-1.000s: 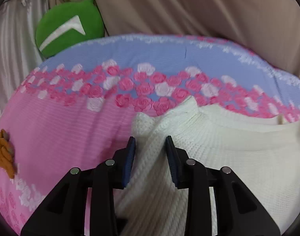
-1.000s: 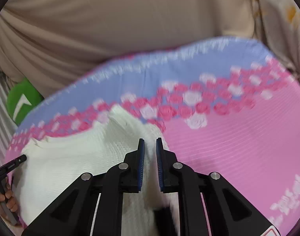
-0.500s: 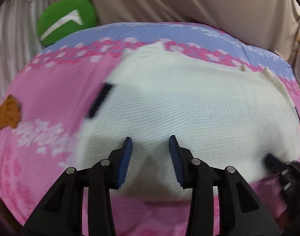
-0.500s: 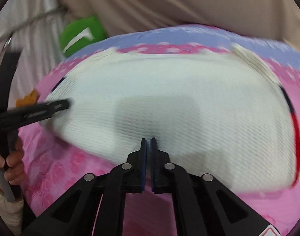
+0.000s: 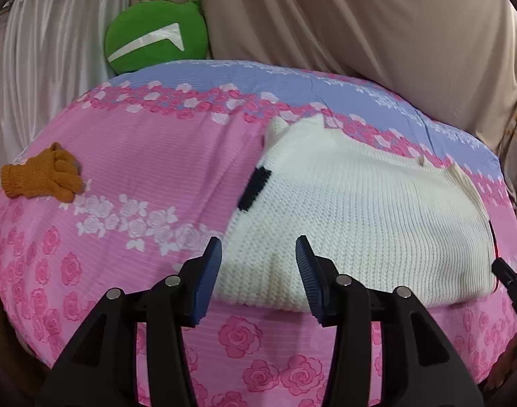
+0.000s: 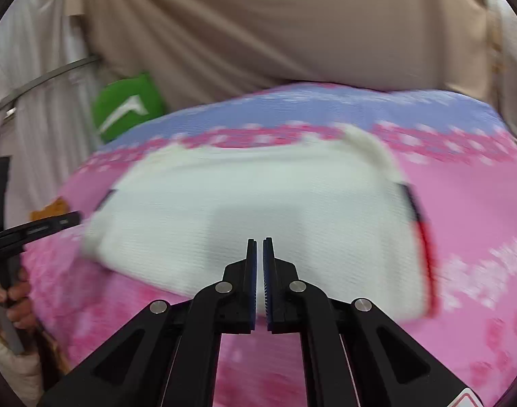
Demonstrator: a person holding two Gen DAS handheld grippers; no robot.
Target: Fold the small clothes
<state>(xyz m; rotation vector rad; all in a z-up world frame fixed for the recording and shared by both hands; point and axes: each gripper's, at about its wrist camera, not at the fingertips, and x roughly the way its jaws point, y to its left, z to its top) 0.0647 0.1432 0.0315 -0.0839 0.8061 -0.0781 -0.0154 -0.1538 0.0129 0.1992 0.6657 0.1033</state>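
No readable text, labels or numbers anywhere.

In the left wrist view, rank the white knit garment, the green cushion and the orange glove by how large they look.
1. white knit garment, by far the largest, though also nearest the camera.
2. green cushion, partly hidden behind the bed edge.
3. orange glove, clearly smallest.
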